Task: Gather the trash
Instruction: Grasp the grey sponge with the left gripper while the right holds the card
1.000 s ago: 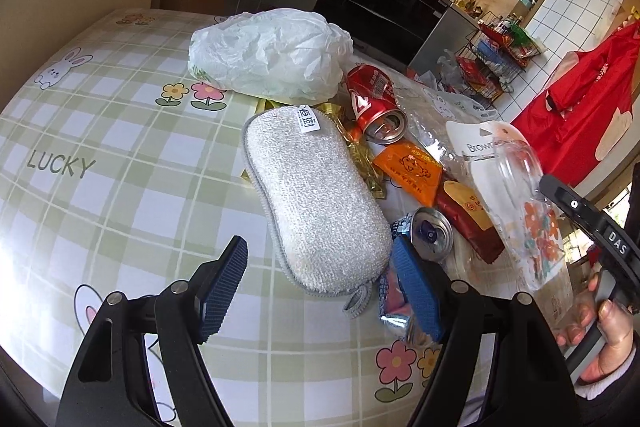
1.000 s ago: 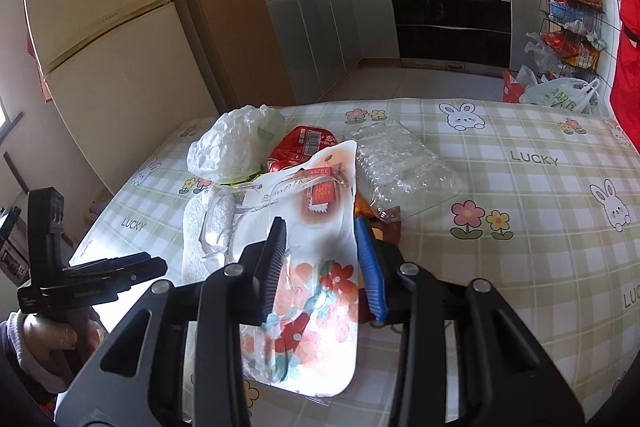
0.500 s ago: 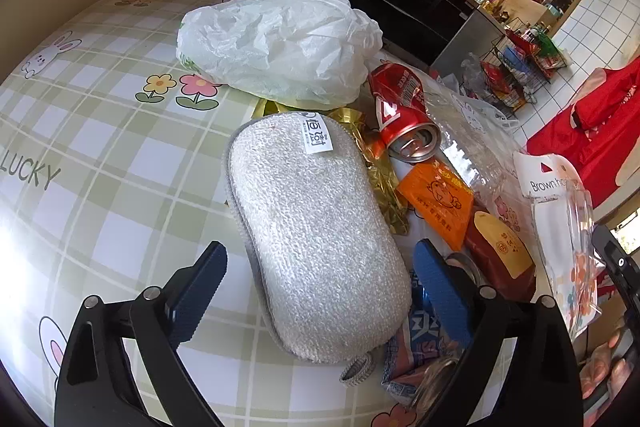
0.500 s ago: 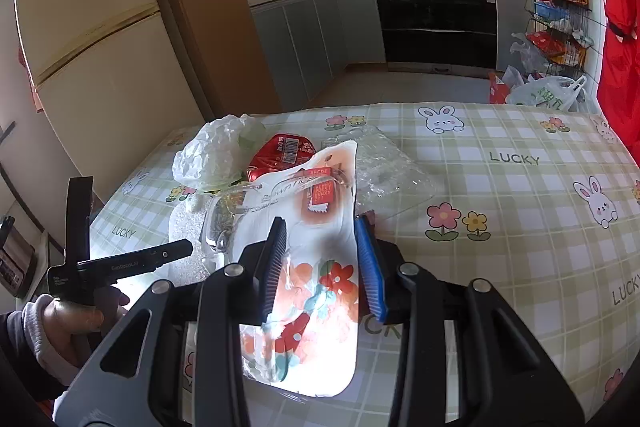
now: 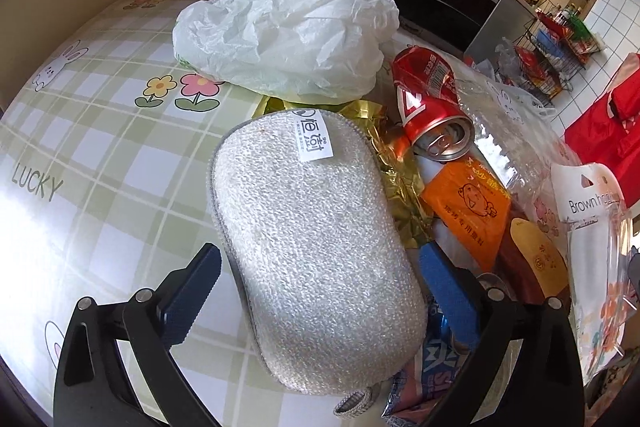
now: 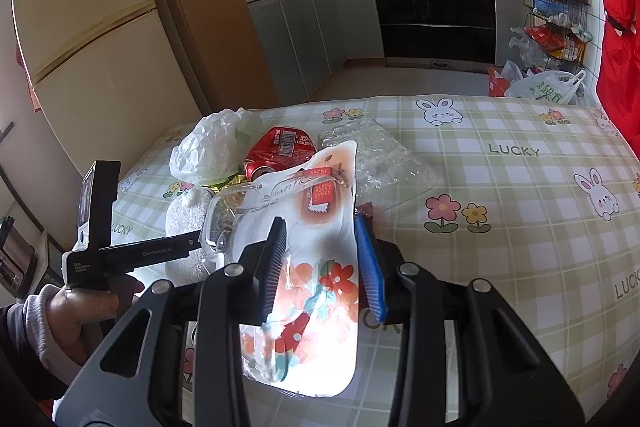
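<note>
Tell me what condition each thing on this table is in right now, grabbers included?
Left gripper: jaws have just been opening, wide either side of the sponge, not pressing it.
Scrubbing sponge: lying flat.
Right gripper: shut on the floral plastic bag, lifted.
Red soda can: crushed, on its side, opened.
White plastic bag: crumpled.
Orange sachet: lying flat.
Clear plastic tray: crushed.
</note>
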The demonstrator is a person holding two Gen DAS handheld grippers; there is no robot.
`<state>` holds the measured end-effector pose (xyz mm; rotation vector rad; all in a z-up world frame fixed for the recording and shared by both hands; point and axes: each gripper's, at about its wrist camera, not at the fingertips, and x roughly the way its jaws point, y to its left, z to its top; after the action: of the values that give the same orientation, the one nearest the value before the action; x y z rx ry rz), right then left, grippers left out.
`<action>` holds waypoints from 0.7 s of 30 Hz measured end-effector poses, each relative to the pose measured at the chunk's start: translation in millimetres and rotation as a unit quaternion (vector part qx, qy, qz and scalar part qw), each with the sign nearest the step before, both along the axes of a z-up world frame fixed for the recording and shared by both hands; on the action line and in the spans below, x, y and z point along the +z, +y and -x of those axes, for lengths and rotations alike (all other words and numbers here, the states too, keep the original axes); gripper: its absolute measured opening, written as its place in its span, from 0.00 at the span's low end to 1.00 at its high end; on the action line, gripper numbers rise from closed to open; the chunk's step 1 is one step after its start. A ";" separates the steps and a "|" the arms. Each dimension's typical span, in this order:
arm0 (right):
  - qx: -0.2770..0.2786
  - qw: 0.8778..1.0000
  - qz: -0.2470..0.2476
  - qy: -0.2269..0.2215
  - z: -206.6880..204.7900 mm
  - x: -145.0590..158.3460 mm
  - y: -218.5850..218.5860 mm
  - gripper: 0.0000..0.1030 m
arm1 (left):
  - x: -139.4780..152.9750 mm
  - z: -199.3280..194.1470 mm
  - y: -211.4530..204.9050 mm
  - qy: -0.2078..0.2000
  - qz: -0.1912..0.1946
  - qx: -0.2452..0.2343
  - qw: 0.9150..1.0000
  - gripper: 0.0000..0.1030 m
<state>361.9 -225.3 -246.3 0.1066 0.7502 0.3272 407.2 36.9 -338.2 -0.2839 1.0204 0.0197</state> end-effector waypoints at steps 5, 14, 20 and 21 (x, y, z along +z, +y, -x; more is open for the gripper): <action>0.002 1.000 -0.001 0.001 1.7 0.7 1.2 0.37 | 0.4 4.0 5.3 -0.006 0.002 0.001 1.000 0.94; 0.007 1.000 -0.004 -0.006 9.3 6.6 3.7 0.37 | 11.2 17.9 21.8 -0.027 0.037 -0.014 0.999 0.47; 0.008 1.000 -0.005 -0.012 14.2 14.5 5.5 0.37 | 28.9 35.9 34.4 -0.060 0.057 -0.016 0.996 0.23; 0.008 1.000 -0.005 -0.013 14.7 16.3 5.5 0.37 | 33.7 40.4 36.6 -0.067 0.062 -0.017 0.996 0.20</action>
<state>347.2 -219.8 -230.0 0.1059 0.7233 0.3479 366.8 73.5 -304.5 -0.3758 0.8942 -0.0918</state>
